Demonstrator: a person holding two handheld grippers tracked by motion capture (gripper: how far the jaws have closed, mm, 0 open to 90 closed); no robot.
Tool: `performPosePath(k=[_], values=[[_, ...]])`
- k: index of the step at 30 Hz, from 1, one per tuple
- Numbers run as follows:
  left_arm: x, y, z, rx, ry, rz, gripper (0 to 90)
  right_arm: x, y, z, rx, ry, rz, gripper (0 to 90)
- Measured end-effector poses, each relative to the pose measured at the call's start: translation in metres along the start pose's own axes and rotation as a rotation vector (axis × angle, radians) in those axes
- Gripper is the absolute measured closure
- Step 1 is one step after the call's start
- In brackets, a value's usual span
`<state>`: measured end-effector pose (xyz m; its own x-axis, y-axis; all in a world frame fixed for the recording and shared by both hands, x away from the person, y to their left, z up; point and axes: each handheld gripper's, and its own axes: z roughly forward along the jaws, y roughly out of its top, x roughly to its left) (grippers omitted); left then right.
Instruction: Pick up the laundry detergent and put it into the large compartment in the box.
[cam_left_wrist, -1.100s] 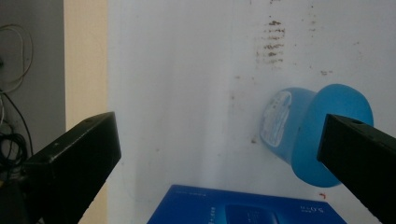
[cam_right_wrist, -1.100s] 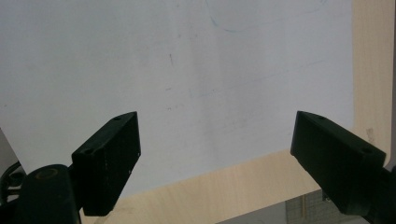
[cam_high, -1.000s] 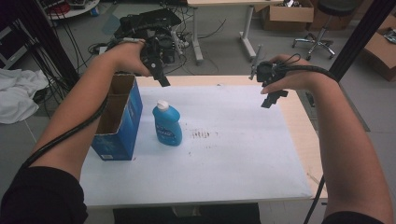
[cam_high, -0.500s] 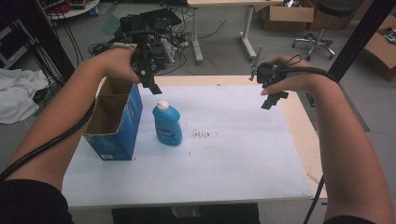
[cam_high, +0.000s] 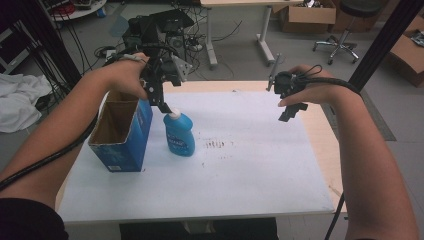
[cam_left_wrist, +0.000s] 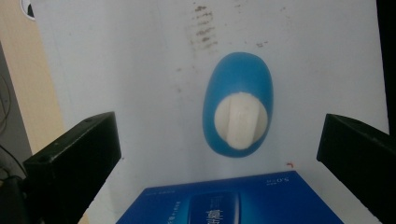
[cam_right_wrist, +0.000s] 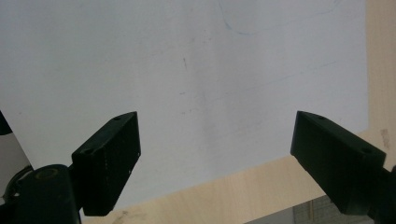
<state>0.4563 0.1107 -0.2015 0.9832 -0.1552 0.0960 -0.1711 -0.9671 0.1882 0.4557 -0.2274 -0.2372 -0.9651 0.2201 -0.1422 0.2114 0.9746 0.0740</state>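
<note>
The left gripper (cam_high: 162, 102), jaws wide, hovers over the bottle (cam_high: 178, 132) standing beside the box (cam_high: 122, 137) near the table's (cam_high: 250, 190) left edge. Likely next: descend and close on the cap (cam_left_wrist: 240, 120). The right gripper (cam_high: 290, 107) waits wide apart, empty.

A blue plastic bottle with a white cap (cam_high: 179, 134) stands upright on the white-covered wooden worktop (cam_high: 250, 175), just right of an open-topped blue cardboard box (cam_high: 122, 135) at the left side. The left gripper (cam_high: 165, 106) hangs directly over the bottle's cap. The right gripper (cam_high: 290, 112) hangs above the worktop's far right part, well apart from both.
</note>
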Motion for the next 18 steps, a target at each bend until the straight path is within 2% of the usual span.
performPosePath(k=[2,3,10,18], values=[[-0.001,0.0,0.001,0.0,-0.002,0.003,0.1,0.0,0.0,0.001,-0.003,0.001,0.0,16.2],[-0.003,0.001,0.002,0.002,0.0,0.028,0.1,0.001,0.001,0.002,-0.001,0.001,0.001,16.2],[-0.008,0.002,0.009,0.012,-0.012,0.055,0.1,0.004,0.003,0.005,-0.001,0.001,-0.001,16.2],[-0.016,0.004,0.03,0.04,-0.036,0.104,0.1,0.006,0.004,0.008,-0.005,0.002,0.005,16.2]])
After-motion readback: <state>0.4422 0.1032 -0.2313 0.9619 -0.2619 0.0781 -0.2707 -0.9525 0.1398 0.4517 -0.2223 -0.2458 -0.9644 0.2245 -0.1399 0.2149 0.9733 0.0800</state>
